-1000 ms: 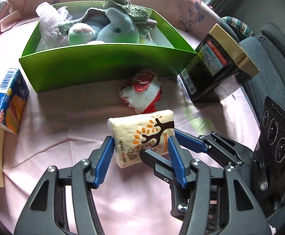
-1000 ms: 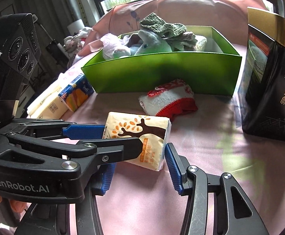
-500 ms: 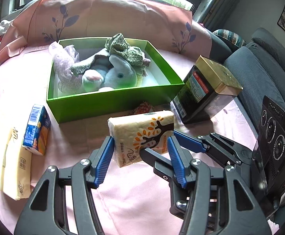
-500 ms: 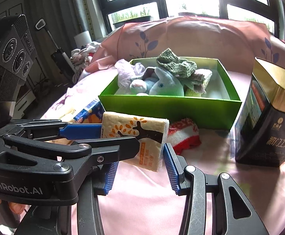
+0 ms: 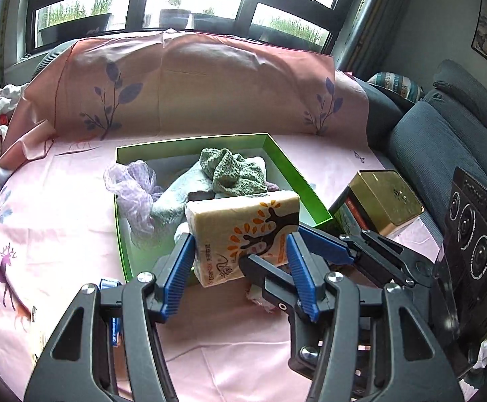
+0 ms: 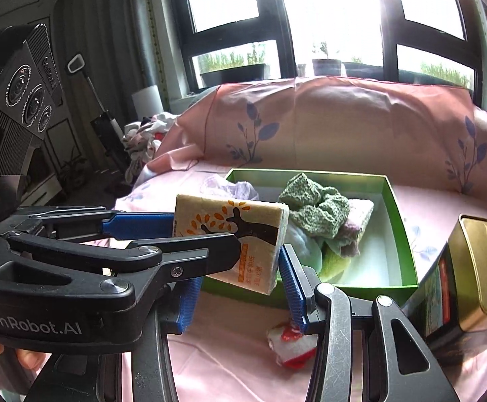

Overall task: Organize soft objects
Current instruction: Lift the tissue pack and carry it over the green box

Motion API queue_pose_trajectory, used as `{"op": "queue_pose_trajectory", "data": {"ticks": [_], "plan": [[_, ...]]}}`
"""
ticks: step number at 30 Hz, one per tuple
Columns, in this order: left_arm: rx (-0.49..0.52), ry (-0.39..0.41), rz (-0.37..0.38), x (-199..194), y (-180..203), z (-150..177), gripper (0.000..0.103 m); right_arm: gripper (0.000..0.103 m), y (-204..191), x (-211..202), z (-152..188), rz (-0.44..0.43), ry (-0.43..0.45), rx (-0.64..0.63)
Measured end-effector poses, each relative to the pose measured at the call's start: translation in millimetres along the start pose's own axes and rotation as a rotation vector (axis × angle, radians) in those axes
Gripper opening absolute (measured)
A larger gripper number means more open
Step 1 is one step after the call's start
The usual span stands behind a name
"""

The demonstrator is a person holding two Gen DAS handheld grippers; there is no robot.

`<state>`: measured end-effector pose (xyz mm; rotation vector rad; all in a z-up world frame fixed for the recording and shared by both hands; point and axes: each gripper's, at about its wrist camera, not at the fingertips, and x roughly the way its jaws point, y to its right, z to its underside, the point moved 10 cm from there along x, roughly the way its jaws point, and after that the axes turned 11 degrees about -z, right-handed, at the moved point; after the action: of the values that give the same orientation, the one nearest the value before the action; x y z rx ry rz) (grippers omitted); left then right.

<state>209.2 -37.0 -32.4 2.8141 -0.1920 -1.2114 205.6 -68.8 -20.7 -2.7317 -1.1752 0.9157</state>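
Both grippers hold one cream tissue pack with an orange and brown tree print, lifted above the pink cloth in front of the green box. My left gripper is shut on its sides. My right gripper is shut on the same pack, crossing the left one. The box holds a green knitted cloth, a pale plush toy and a lilac mesh piece. A red and white soft pouch lies on the cloth under the grippers.
A black and gold tin stands right of the box; it also shows in the right wrist view. A blue carton is partly hidden behind the left gripper. A grey sofa is at the right. A pink cushion backs the box.
Both grippers have lifted the tissue pack off the cloth and raised it toward the green box. The pouch and carton now lie below them.
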Motion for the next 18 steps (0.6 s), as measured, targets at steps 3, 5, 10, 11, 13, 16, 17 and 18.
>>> {"op": "queue_pose_trajectory", "data": {"ticks": [3,5,10,11,13,16,17,18], "plan": [[0.002,-0.003,0.0,9.5,-5.4,-15.4,0.055,0.047,8.5,8.1,-12.4,0.003,0.014,0.002],[0.004,-0.01,-0.003,17.3,-8.3,-24.3,0.055,0.047,15.8,15.3,-18.5,-0.006,0.019,0.023],[-0.004,-0.038,-0.003,39.1,-15.8,-35.1,0.055,0.047,30.2,34.5,-24.2,-0.007,0.012,0.058],[-0.01,-0.045,-0.003,44.1,-18.5,-35.9,0.055,0.047,31.8,38.5,-24.2,-0.006,0.008,0.059],[-0.03,-0.062,-0.001,54.2,-24.4,-37.1,0.055,0.047,35.4,47.3,-24.1,-0.007,-0.003,0.066],[-0.059,-0.089,-0.004,68.5,-33.1,-35.4,0.055,0.047,39.2,61.0,-21.3,-0.005,-0.028,0.073],[-0.068,-0.097,-0.005,72.9,-35.7,-34.5,0.055,0.047,40.1,65.3,-20.4,-0.001,-0.037,0.07],[-0.077,-0.104,-0.006,76.7,-38.0,-33.3,0.055,0.047,40.2,69.1,-19.3,0.004,-0.045,0.065]]}}
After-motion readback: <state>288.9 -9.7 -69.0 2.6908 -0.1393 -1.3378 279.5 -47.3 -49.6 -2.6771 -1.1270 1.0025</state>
